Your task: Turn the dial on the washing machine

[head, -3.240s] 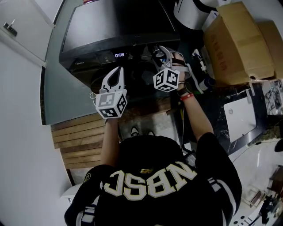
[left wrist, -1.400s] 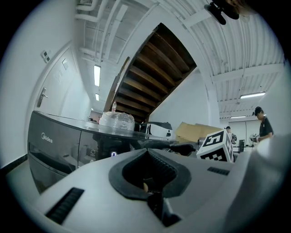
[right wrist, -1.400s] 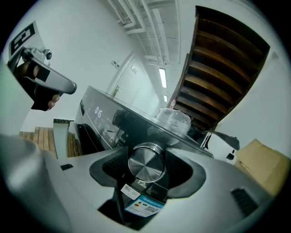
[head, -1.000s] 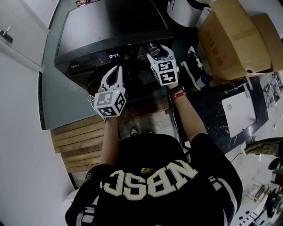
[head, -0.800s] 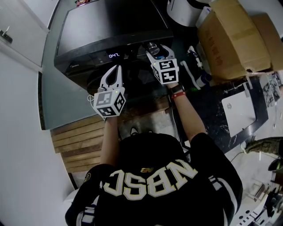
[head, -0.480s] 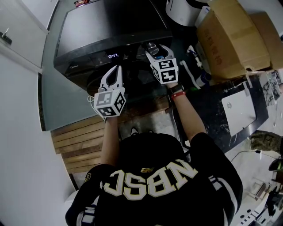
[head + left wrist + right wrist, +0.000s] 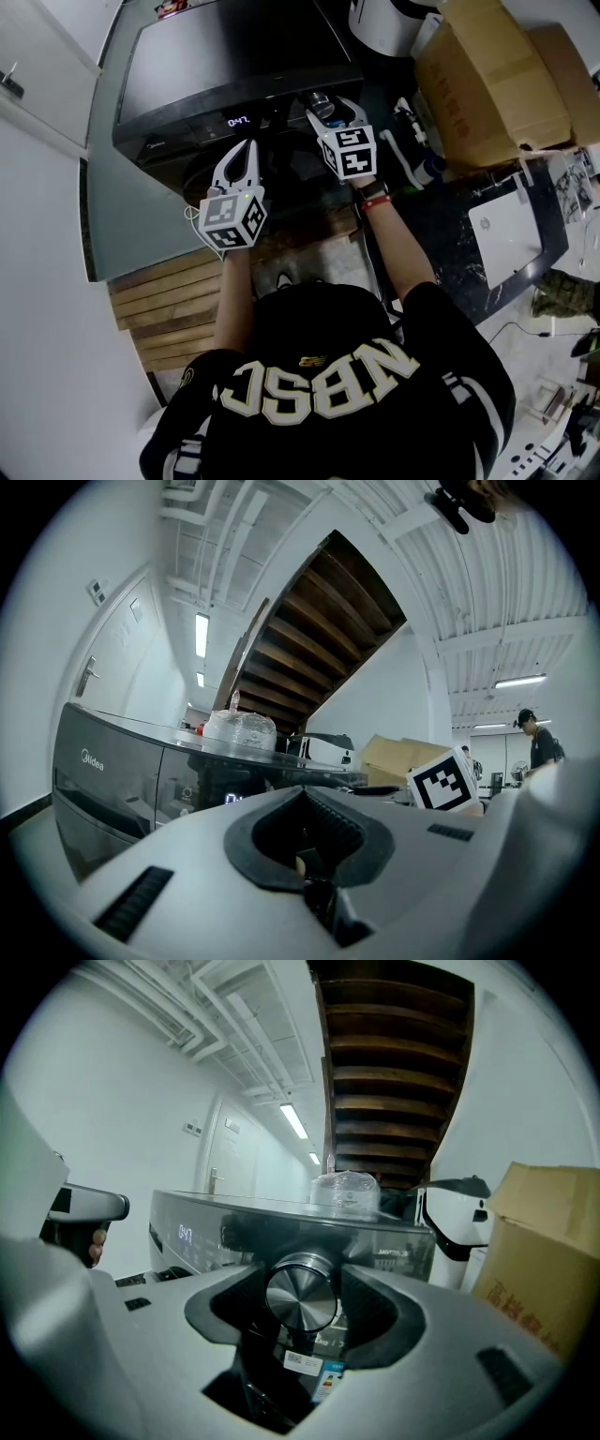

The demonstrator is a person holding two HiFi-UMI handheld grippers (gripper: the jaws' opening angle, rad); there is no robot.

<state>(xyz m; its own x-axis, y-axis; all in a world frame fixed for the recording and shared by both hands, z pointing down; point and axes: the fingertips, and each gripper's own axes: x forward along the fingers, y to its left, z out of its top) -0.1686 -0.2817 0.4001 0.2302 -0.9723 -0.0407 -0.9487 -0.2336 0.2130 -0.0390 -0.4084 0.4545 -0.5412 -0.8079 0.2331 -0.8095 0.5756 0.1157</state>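
The dial (image 7: pixel 301 1299) is a round brushed-metal knob on the dark front panel of the washing machine (image 7: pixel 234 56), at 3 o'clock from the lit display (image 7: pixel 238 122). The right gripper (image 7: pixel 330 105) has its jaws closed onto the dial, one pad at 9 o'clock of it and one at 3 o'clock. The left gripper (image 7: pixel 247 148), jaws together and empty, hangs at 8 o'clock from the dial, apart from the panel.

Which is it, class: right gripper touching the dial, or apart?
Touching. In the right gripper view, the right gripper has its jaws against both sides of the dial, no gap.
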